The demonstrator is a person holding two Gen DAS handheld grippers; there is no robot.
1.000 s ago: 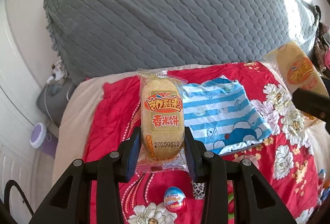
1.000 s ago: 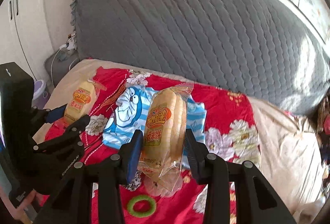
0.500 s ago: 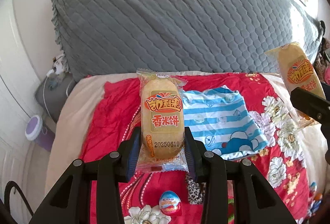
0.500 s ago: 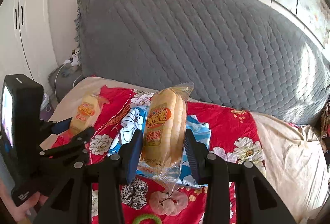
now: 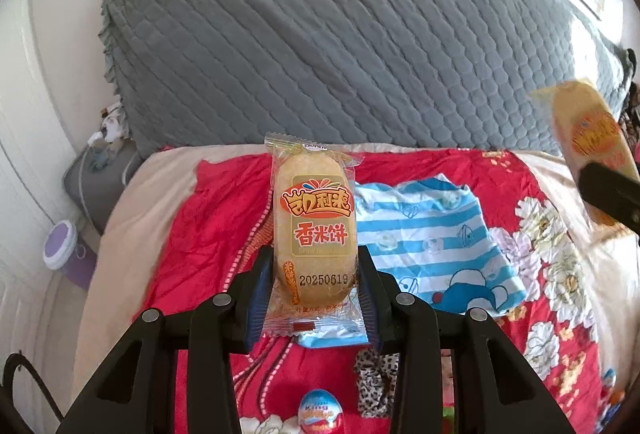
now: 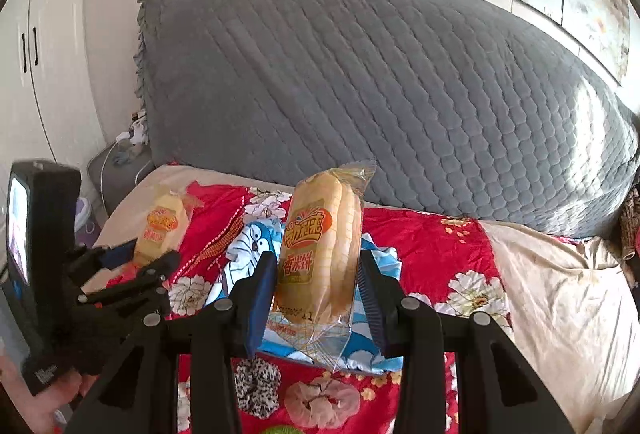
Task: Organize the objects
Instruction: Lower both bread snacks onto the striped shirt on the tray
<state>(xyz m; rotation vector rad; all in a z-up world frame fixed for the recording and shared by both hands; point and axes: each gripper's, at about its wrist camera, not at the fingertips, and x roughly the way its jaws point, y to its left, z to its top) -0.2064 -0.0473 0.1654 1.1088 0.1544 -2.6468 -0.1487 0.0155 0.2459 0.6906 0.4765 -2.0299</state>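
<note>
While each pair of tongs, left (image 5: 316,298) and right (image 6: 316,304), pinches a rice-cracker packet (image 5: 314,230) (image 6: 320,254) upright above the bed (image 5: 216,218), a light, even squeeze and level lowering would best avoid crushing the crackers.

Folded shirt (image 5: 432,246) lies on bedspread (image 5: 208,226), before quilted headboard (image 5: 320,46).

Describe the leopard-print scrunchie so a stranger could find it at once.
Start at the red floral bedspread below the grey quilted headboard. At its near end, just in front of the blue-striped Doraemon shirt, lie two scrunchies side by side. The leopard scrunchie is the left one, black-and-white spotted, while the pink scrunchie is plain and sheer.
</note>
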